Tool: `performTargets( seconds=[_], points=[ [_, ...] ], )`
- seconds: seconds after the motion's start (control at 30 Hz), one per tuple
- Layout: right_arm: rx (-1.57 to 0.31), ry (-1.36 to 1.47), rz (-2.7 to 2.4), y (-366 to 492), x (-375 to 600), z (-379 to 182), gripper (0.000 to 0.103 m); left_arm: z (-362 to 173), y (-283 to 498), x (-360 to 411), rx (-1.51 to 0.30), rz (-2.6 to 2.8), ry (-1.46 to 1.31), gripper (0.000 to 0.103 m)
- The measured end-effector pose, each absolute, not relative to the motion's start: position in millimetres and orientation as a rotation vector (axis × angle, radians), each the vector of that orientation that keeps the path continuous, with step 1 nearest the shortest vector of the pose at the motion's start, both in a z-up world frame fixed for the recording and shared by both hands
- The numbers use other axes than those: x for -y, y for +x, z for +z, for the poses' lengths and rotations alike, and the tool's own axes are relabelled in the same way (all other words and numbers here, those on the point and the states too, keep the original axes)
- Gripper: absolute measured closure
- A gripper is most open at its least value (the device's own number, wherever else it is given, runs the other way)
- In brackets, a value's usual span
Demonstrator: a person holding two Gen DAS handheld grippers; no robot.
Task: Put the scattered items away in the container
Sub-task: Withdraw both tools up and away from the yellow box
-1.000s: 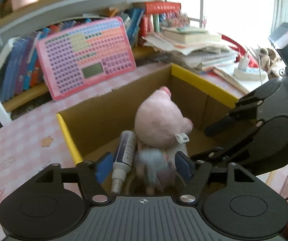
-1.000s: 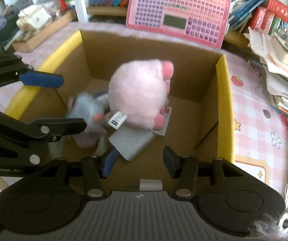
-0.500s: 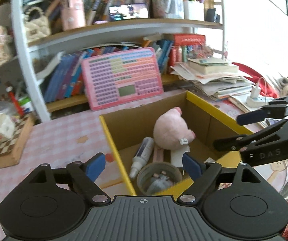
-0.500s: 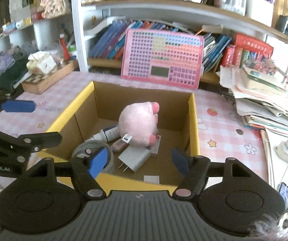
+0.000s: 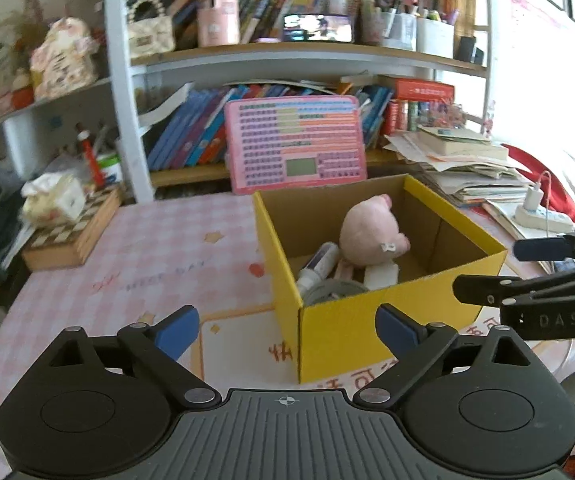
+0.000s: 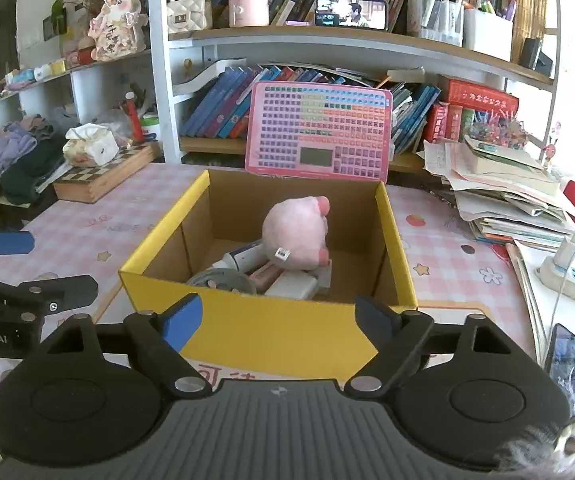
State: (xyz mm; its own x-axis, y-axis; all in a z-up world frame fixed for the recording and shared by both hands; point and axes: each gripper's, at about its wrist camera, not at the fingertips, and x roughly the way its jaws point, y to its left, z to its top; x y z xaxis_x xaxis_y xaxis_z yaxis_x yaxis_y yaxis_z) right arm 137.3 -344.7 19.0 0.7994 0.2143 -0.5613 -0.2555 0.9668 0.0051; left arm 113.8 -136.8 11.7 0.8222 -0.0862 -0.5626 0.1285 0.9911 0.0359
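A yellow cardboard box stands on the pink checked tablecloth. Inside lie a pink plush pig, a white bottle, a grey round tin and a white charger block. My left gripper hovers in front of the box's near left corner, its jaws opening and nothing between them. My right gripper hovers before the box's front wall, jaws opening, also empty. Each gripper shows at the edge of the other's view.
A pink keyboard-like toy leans against the bookshelf behind the box. A wooden chess box with a tissue pack stands at the left. Stacked papers and books, a power strip and a phone lie to the right.
Both grippers have drawn back and up out of the box while their jaws widened. The box interior filled the views before; the whole box and shelves show now.
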Motion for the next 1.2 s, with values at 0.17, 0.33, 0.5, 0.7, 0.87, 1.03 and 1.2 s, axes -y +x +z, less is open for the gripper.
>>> performTargets(
  seconds=[0.17,0.33,0.5,0.7,0.87,1.03,1.2],
  points=[
    [-0.605,-0.087,0.231,124,337,9,0.014,2,103,129,-0.638,-0.064,0.062,0.006],
    [-0.633,-0.080,0.240,117,330,3,0.011,-2,87,121,-0.659,-0.022,0.050,0.005],
    [-0.658,-0.096,0.271,111,321,-2,0.008,-5,78,114,-0.680,0.006,0.039,0.005],
    [-0.682,-0.106,0.299,105,312,-7,0.006,-7,73,111,-0.702,0.020,0.040,0.005],
    [-0.686,-0.107,0.309,100,307,-6,0.005,-7,69,106,-0.710,0.028,0.031,0.005],
    [-0.694,-0.104,0.315,96,305,-7,0.005,-7,65,105,-0.714,0.008,0.033,0.000],
    [-0.700,-0.102,0.318,93,303,-8,0.004,-7,62,106,-0.716,0.001,0.052,0.000]
  ],
)
